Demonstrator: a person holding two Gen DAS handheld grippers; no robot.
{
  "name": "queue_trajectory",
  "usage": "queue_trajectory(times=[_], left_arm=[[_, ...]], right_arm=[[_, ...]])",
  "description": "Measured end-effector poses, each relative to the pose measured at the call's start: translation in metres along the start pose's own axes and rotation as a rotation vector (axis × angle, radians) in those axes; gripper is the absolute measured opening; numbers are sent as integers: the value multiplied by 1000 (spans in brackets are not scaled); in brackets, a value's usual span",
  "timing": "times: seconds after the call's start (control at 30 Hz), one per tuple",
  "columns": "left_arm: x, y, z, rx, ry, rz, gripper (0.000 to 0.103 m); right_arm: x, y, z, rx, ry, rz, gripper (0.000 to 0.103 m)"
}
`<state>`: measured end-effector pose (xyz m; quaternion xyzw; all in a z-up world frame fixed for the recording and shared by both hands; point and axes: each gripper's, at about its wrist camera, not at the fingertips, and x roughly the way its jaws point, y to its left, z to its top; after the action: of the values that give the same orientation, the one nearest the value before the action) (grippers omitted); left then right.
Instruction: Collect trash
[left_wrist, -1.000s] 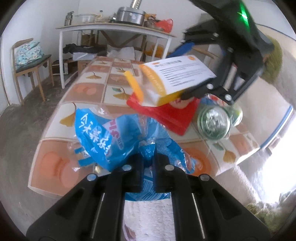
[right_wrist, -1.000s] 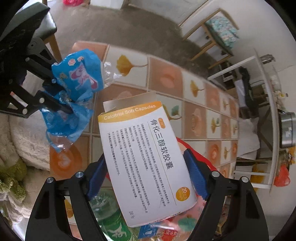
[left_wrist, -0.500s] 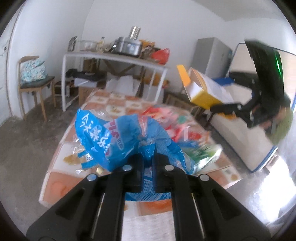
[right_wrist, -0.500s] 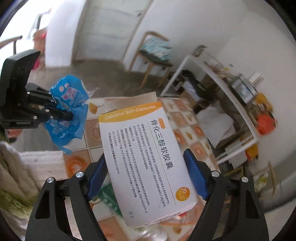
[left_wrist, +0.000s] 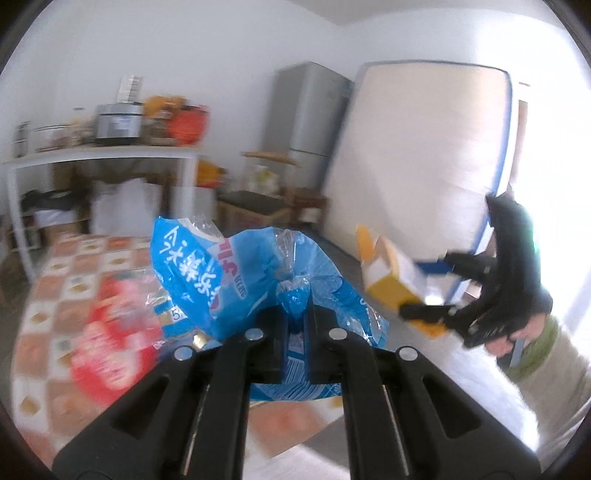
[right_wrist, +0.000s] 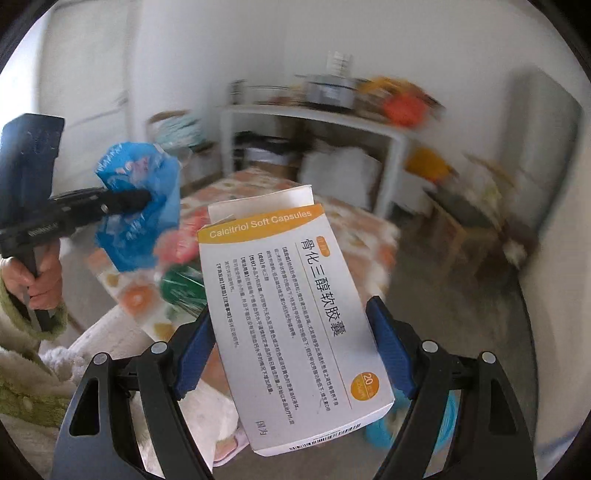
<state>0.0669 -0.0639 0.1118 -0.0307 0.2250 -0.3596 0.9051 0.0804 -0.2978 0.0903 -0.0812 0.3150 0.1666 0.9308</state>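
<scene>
Two claws are both loaded: in the lower centre of the left wrist view the left gripper (left_wrist: 297, 325) is clenched almost fully together on a crumpled blue plastic snack bag (left_wrist: 229, 280), which bulges up above its black fingers. In the right wrist view the right gripper (right_wrist: 291, 354) stands wide, its blue pads pressing the two long edges of a white and orange cardboard medicine box (right_wrist: 291, 314) that fills the centre of the frame, top flap open. Blurred behind both, a tile-patterned table (right_wrist: 354, 225) carries a red wrapper (left_wrist: 107, 354) and a green can (right_wrist: 183, 290)
</scene>
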Motion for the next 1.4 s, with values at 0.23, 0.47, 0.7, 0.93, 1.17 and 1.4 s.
queue_trajectory(times=[0.23,0.47,0.7,0.93,1.17,1.4], left_arm=[[114,-58,36,-45,184,-283,4],[274,-110,22,-157,550,-408,5],[415,-139,-31,-225,871,-335,5],[528,-126,-87,-440,1073,-211,5],[602,-111,-116,-514,1091,-111,30],[608,-111,-124,-507,1130,-127,63]], right_arm=[[-35,-79,-82,383,13,-112,77],[-26,-134,-150,688,67,-198,77],[19,-197,-226,1068,110,-173,77],[78,-257,-295,1408,97,-76,76],[154,-317,-331,1554,103,-34,77],[200,-359,-377,1669,76,-58,78]])
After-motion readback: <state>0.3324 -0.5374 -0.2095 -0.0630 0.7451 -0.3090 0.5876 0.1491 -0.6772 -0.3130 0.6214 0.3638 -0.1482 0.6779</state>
